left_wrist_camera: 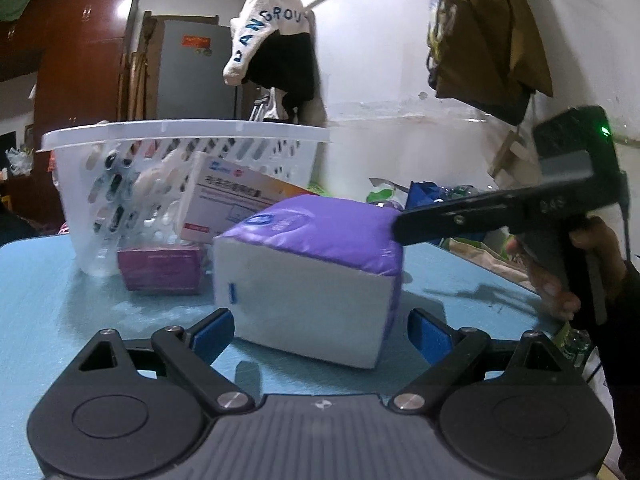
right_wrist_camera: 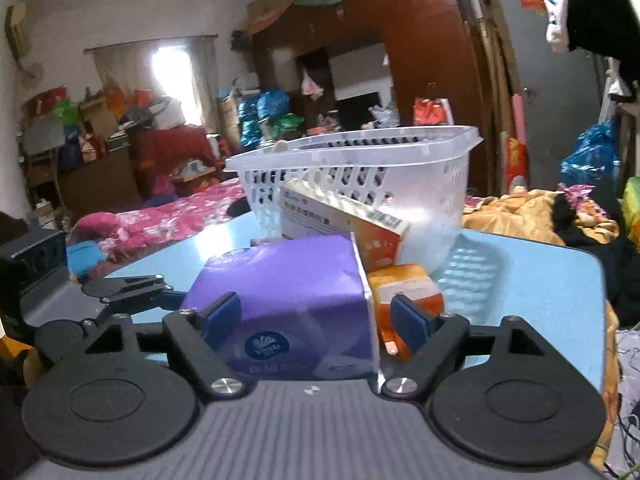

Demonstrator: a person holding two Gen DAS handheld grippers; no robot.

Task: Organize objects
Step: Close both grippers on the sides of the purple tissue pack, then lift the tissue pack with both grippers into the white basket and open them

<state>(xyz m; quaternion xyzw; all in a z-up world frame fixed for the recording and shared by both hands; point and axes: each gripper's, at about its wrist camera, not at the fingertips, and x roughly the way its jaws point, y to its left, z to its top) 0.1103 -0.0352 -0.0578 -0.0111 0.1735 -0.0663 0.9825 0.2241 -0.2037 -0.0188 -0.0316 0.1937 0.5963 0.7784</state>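
A purple and white tissue pack [left_wrist_camera: 308, 264] [right_wrist_camera: 288, 300] lies on the blue table [left_wrist_camera: 460, 280], a little tilted. My right gripper [right_wrist_camera: 316, 320] straddles it. The left pad lies against the pack, and a narrow gap shows at the right pad, so the jaws are open. One of its black fingers [left_wrist_camera: 448, 220] reaches the pack's top right corner. My left gripper [left_wrist_camera: 322, 332] is open, with the pack's near end just between its tips and touching neither. A white slotted basket [left_wrist_camera: 180, 136] [right_wrist_camera: 360, 148] stands behind. A white and orange medicine box [left_wrist_camera: 232, 204] [right_wrist_camera: 340, 216] leans on it.
A purple box [left_wrist_camera: 160, 268] lies by the basket's foot. An orange packet [right_wrist_camera: 404, 284] sits just right of the tissue pack. A hand [left_wrist_camera: 560, 280] grips the right tool. The table's far right corner [right_wrist_camera: 592, 264] borders a cluttered bed. Clothes [left_wrist_camera: 276, 40] hang above.
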